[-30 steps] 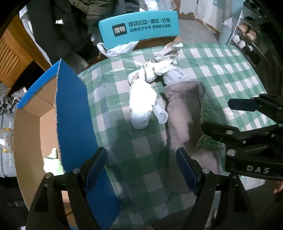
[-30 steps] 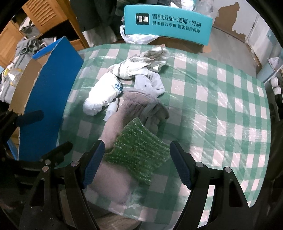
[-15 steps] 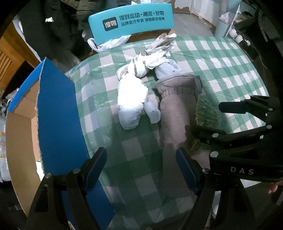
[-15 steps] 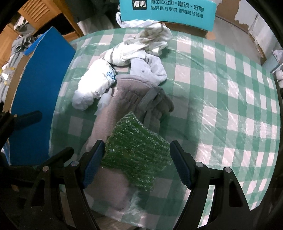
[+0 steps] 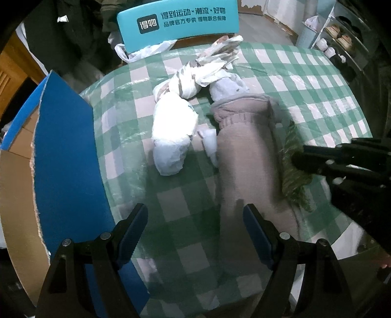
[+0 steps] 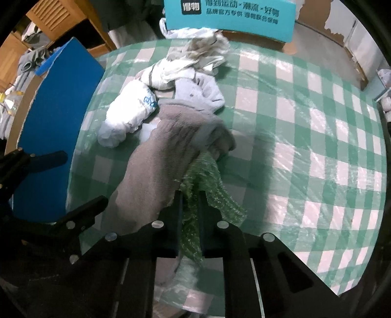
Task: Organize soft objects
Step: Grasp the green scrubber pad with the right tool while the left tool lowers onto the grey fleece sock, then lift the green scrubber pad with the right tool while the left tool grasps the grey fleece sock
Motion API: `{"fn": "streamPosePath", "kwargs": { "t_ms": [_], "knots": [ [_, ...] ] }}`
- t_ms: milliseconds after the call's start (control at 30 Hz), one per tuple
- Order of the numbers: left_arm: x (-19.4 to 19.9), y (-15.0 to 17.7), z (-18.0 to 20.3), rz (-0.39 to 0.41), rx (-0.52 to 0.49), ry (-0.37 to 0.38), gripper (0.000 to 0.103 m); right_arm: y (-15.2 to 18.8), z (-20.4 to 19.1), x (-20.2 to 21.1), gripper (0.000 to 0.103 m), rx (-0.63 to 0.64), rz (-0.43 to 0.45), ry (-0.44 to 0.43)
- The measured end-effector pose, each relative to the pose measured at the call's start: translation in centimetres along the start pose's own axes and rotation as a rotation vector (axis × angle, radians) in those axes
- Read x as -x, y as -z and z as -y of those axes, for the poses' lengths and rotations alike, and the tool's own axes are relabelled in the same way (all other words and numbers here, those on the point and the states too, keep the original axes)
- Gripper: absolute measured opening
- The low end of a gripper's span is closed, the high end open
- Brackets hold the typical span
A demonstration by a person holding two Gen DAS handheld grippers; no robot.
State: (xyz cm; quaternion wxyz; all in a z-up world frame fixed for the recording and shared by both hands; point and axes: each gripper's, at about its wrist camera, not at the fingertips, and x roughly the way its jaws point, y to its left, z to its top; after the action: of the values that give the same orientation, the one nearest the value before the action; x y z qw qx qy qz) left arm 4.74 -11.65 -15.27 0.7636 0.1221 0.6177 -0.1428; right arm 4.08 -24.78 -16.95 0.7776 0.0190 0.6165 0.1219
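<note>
A green bubble wrap sheet (image 6: 200,181) lies on the grey-brown fleece garment (image 6: 161,156) on the checked table. My right gripper (image 6: 190,210) is shut on the near edge of the bubble wrap; it shows at the right in the left wrist view (image 5: 300,159). My left gripper (image 5: 195,220) is open and empty above the table's front edge, with the fleece garment (image 5: 244,151) at its right finger. A white bundle (image 5: 173,127), a pale grey garment (image 5: 227,85) and a white-grey cloth (image 5: 212,61) lie behind.
An open cardboard box with a blue flap (image 5: 66,151) stands at the table's left edge. A teal chair back (image 5: 178,19) stands behind the table. The green checked tablecloth (image 6: 317,122) stretches out to the right.
My right gripper has closed on the green bubble wrap, which now bunches between its fingers. My left gripper has stayed open and shifted slightly toward the garments.
</note>
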Motion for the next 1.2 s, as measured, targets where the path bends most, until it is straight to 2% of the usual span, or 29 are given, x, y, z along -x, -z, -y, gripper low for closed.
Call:
{"fn": "streamPosePath", "kwargs": {
  "t_ms": [367, 867, 933, 1000, 1133, 1167, 1200],
  "knots": [
    [-0.9, -0.3, 1.9, -0.046, -0.015, 0.032, 0.082, 1.5, 2.3, 2.4, 0.008, -0.056, 0.042, 0.020],
    [-3.7, -0.7, 2.9, -0.126, 0.034, 0.105, 0.080, 2.9, 4.3, 1.6, 0.008, -0.105, 0.018, 0.027],
    [-3.9, -0.6, 2.7, -0.134, 0.046, 0.131, 0.075, 3.1, 4.4, 1.5, 0.008, -0.109, 0.017, 0.029],
    [-4.1, -0.3, 2.8, -0.143, 0.046, 0.137, 0.058, 3.2, 4.5, 1.4, 0.008, -0.110, 0.014, 0.030],
    [-3.9, 0.1, 2.9, -0.131, 0.036, 0.152, 0.044, 3.5, 4.8, 0.9, 0.008, -0.111, -0.009, 0.029],
    [-3.8, 0.2, 3.1, -0.127, 0.032, 0.149, 0.042, 3.7, 4.8, 0.9, 0.010, -0.111, -0.004, 0.049],
    [-3.7, 0.2, 3.2, -0.123, 0.028, 0.146, 0.041, 3.7, 4.9, 0.8, 0.024, -0.107, -0.002, 0.064]
  ]
}}
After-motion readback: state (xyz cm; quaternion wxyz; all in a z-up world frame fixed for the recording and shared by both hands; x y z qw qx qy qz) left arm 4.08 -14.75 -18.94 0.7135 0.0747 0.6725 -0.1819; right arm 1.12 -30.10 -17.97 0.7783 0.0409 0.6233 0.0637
